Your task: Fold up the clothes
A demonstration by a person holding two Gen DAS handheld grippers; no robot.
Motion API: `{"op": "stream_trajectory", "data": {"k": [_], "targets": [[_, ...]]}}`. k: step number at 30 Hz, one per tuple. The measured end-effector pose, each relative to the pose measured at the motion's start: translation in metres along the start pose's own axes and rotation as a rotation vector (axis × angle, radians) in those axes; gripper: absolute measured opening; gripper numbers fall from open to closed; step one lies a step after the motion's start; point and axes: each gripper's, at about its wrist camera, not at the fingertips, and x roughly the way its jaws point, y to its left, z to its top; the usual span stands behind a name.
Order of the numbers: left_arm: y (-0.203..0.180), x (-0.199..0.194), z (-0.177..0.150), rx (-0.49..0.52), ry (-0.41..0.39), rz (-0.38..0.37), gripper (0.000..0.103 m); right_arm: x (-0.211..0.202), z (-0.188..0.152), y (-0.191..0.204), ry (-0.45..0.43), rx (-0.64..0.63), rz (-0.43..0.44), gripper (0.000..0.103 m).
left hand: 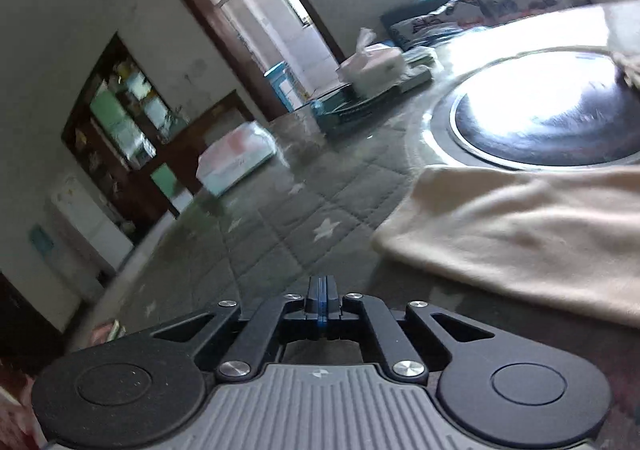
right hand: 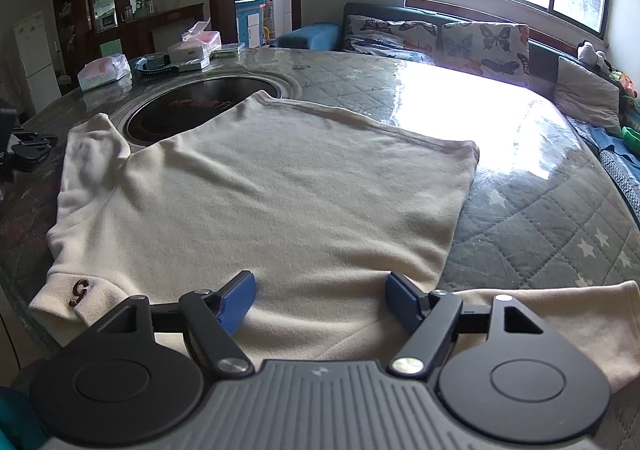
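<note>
**Cream top spread flat, right tongs poised over its near edge**

The cream top [right hand: 256, 189] lies on the quilted surface [right hand: 540, 217], its body spread across the middle and reaching back over the rim of the dark round inset [right hand: 200, 105] in the surface's centre. One sleeve runs off toward the left edge, ending in a cuff with a small dark red mark [right hand: 82, 292]; another part trails along the near edge to the right. Its long axis seems to run left to right across the right tongs' view. It may be partly folded or just laid out flat; the pictures fit either.

The right tongs [right hand: 320, 296] hang directly over the near edge of the cloth, blue pads spread wide, holding nothing. The left tongs [left hand: 322, 302] are clenched tight on nothing, off by the left edge, with the cloth lying ahead and to their right. So the right hand is plainly the nearer one, the cloth stretching away from it toward the far edge.

Beyond, tissue packs [right hand: 104, 69] and boxes crowd the far left corner, with a sofa [right hand: 440, 37] under the window.
</note>
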Motion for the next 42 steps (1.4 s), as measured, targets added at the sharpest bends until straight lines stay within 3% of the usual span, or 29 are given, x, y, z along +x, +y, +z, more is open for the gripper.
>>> {"op": "stream_trajectory", "data": {"k": [4, 6, 8, 14, 19, 22, 26, 31, 38, 42], "targets": [[0.010, -0.012, 0.006, -0.067, -0.013, -0.064, 0.009, 0.000, 0.001, 0.001, 0.001, 0.000, -0.002, 0.075], [0.012, -0.023, 0.012, -0.093, -0.038, -0.109, 0.017, -0.001, 0.001, 0.001, 0.001, 0.003, -0.004, 0.074], [0.006, -0.040, 0.020, -0.103, -0.079, -0.199, 0.027, -0.002, 0.002, 0.001, -0.001, 0.004, -0.006, 0.074], [-0.026, -0.084, 0.042, -0.108, -0.185, -0.531, 0.027, 0.001, 0.011, -0.011, -0.020, 0.032, -0.038, 0.073], [-0.069, -0.102, 0.053, -0.076, -0.221, -0.808, 0.025, 0.011, 0.023, -0.029, -0.020, 0.082, -0.067, 0.071], [-0.091, -0.105, 0.056, -0.011, -0.241, -0.863, 0.025, 0.021, 0.034, -0.046, -0.019, 0.128, -0.082, 0.063], [-0.109, -0.085, 0.053, 0.019, -0.154, -0.862, 0.024, 0.037, 0.048, -0.062, -0.012, 0.148, -0.106, 0.061], [-0.102, -0.078, 0.045, -0.002, -0.145, -0.853, 0.025, 0.061, 0.065, -0.083, 0.014, 0.185, -0.136, 0.051], [-0.098, -0.081, 0.040, -0.001, -0.162, -0.838, 0.025, 0.094, 0.092, -0.108, 0.025, 0.251, -0.168, 0.046], [-0.099, -0.078, 0.041, -0.005, -0.168, -0.840, 0.026, 0.106, 0.103, -0.115, 0.025, 0.256, -0.190, 0.035]]}}
